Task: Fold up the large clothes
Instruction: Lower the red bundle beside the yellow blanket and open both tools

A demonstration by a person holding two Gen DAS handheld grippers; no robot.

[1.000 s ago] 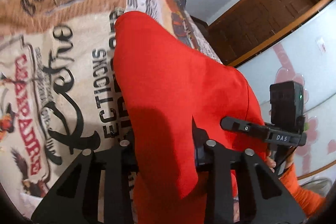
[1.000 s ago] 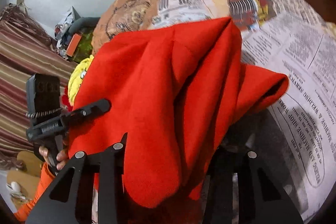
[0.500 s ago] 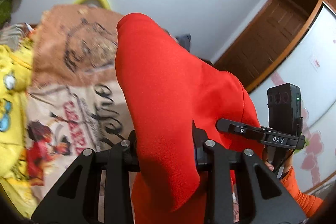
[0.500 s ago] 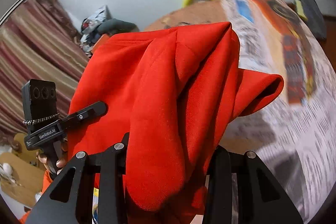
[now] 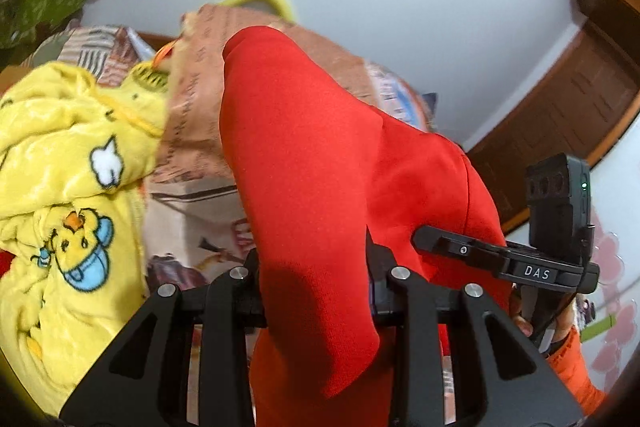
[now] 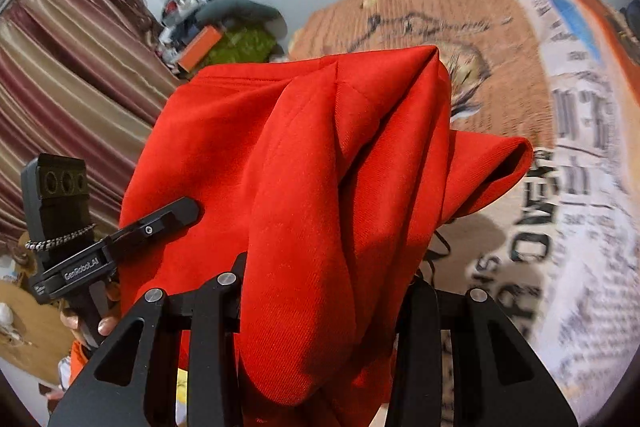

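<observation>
A red garment (image 5: 320, 167) is pinched between the jaws of the left gripper (image 5: 316, 283) and, apparently, the right gripper (image 6: 320, 291), whose fingertips are hidden; it is draped forward over a printed bedspread (image 6: 560, 187)

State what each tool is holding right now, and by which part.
Both tools hold the same red garment. The left tool and the right tool each pinch a bunched fold of its cloth; which edge or corner that is cannot be told.
</observation>
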